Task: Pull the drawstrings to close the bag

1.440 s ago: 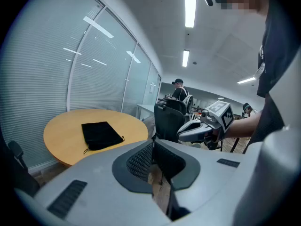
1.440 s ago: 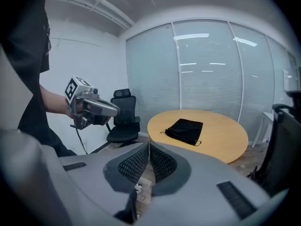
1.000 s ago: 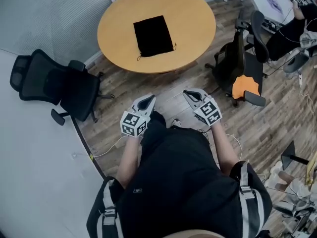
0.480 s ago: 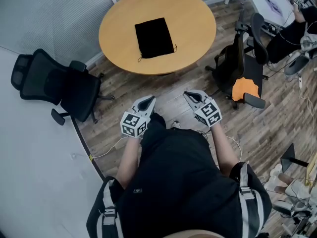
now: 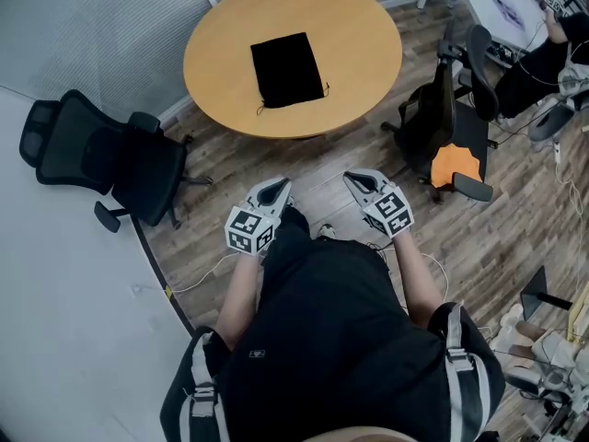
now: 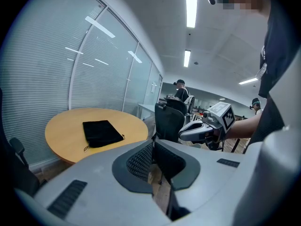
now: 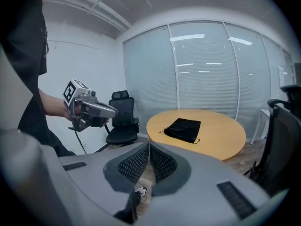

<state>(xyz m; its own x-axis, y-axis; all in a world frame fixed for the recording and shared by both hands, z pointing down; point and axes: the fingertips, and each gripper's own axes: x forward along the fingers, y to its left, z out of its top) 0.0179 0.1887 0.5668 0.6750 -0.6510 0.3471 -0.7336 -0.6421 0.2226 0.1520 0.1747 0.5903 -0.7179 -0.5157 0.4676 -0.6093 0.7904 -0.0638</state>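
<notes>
On the round wooden tabletop (image 5: 368, 53), the flat black cloth drawstring bag (image 5: 286, 69) was left untouched, well apart from the left gripper (image 5: 275, 186) and right gripper (image 5: 355, 180), both kept clenched, empty and barely moved, so the pull was judged unstarted.

Bag (image 5: 286, 69): black cloth, matt. Desk (image 5: 359, 35): smooth light wood, faint sheen. Floor (image 5: 313, 168): grey-brown wood planks, grained. Left gripper (image 5: 278, 185), right gripper (image 5: 353, 179): matt grey plastic; jaws faced with dimpled black pads (image 6: 138, 161).
</notes>
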